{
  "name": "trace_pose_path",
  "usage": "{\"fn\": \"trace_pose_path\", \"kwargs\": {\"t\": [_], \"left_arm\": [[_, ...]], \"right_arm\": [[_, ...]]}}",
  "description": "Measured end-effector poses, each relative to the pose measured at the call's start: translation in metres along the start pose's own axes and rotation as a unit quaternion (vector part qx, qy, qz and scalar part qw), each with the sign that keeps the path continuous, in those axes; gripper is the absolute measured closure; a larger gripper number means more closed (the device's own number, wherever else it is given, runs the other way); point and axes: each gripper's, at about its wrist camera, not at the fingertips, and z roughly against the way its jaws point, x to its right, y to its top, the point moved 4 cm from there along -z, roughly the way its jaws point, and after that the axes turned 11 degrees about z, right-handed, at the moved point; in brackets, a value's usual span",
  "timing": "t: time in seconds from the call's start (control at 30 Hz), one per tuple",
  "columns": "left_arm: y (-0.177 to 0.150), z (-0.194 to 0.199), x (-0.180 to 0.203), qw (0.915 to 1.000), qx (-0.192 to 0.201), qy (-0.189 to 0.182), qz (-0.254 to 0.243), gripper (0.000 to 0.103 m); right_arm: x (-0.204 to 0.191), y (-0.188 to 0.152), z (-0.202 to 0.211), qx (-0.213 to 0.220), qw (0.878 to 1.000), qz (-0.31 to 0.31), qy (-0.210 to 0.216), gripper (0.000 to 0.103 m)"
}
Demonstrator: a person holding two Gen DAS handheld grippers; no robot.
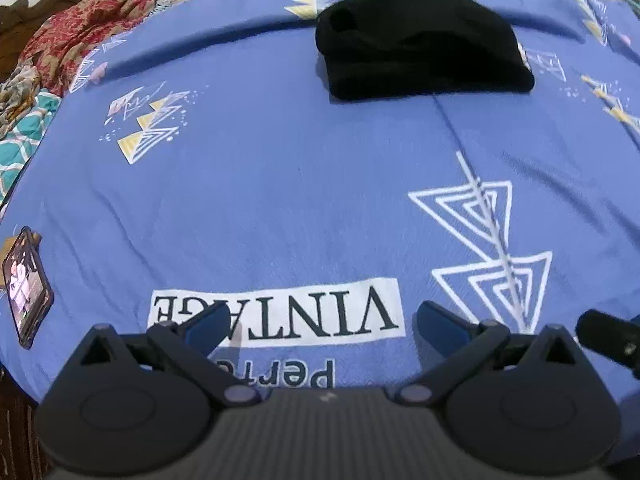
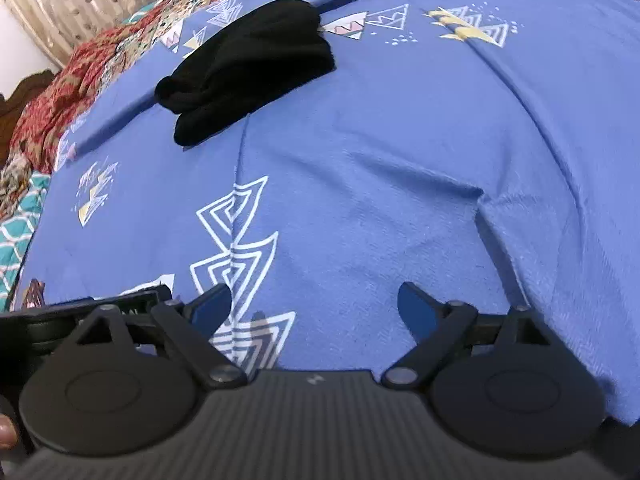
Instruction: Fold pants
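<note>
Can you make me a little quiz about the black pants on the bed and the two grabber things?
1. True or false: the black pants lie in a folded bundle on the blue bedsheet.
2. What is the left gripper holding? A) the pants B) nothing C) the phone
3. Fill in: a phone with a lit screen lies near the sheet's ____ edge in the left wrist view.

Key
1. True. They sit bundled, far from both grippers.
2. B. Its jaws stand wide apart over the word VINTAGE; the right gripper is open and empty too.
3. Left.
</note>
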Motion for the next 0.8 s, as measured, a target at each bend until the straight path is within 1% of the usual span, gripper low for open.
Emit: {"fn": "trace_pose_path", "kwargs": {"t": [0.13, 0.3, 0.43, 0.6, 0.8], "left_arm": [[-0.002, -0.008, 0.001, 0.9999, -0.011, 0.006, -0.003, 0.0], [-0.002, -0.011, 0.002, 0.9998, -0.014, 0.007, -0.007, 0.0], [-0.003, -0.014, 0.003, 0.9998, -0.02, 0.005, -0.004, 0.0], [-0.003, -0.017, 0.003, 0.9997, -0.021, 0.007, -0.009, 0.0], [-0.003, -0.018, 0.002, 0.9997, -0.024, 0.003, -0.007, 0.0]], "right_arm": [[0.002, -0.002, -0.001, 0.001, 1.0, -0.004, 0.006, 0.006], [0.006, -0.001, -0.001, 0.001, 1.0, -0.013, 0.015, 0.001], [0.005, -0.001, 0.0, -0.007, 1.0, -0.001, 0.017, 0.0], [0.008, -0.002, 0.001, -0.012, 1.0, -0.003, 0.024, 0.0], [0.005, -0.003, -0.001, -0.015, 1.0, 0.008, 0.018, 0.0]]}}
